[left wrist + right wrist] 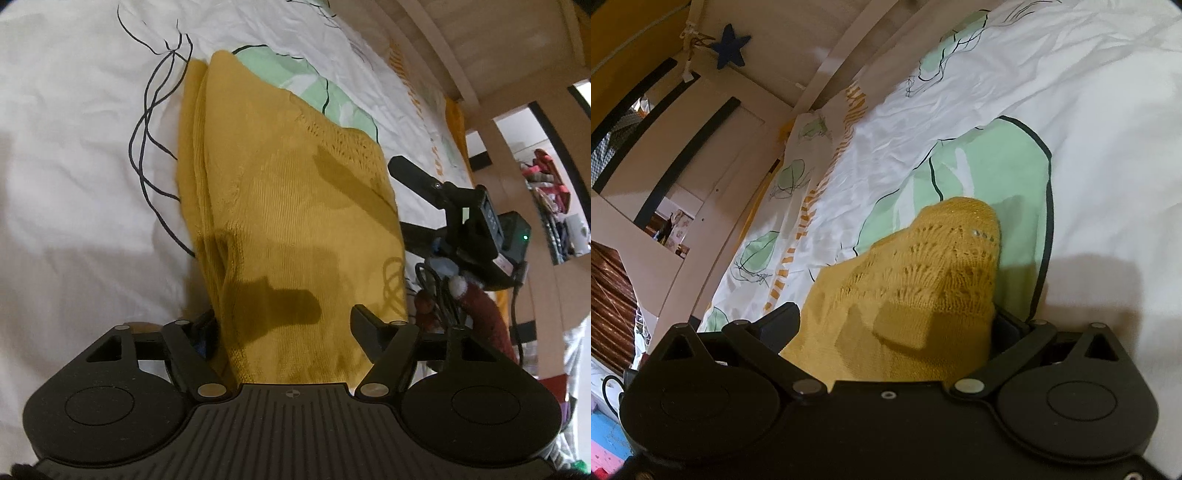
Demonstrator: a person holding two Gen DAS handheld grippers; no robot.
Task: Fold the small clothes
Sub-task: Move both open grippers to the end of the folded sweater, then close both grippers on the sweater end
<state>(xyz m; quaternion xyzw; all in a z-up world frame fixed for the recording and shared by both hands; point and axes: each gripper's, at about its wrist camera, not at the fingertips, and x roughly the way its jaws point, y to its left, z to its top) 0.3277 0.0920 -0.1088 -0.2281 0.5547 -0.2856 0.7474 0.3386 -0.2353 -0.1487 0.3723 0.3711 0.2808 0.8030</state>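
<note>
1. Lying on the bed (74, 147), the folded yellow garment (280, 206) runs lengthwise between the left tool's (284, 325) spread fingers, pads apparently clear of the knit.
2. The right tool (894, 321) straddles the garment's lacy end, fingers wide; whether they pinch it, I cannot tell.

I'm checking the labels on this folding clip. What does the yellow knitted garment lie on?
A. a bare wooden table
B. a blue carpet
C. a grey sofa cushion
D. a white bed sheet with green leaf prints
D: the yellow knitted garment rests on a white bed sheet printed with pale green, dark-outlined leaves.
</note>
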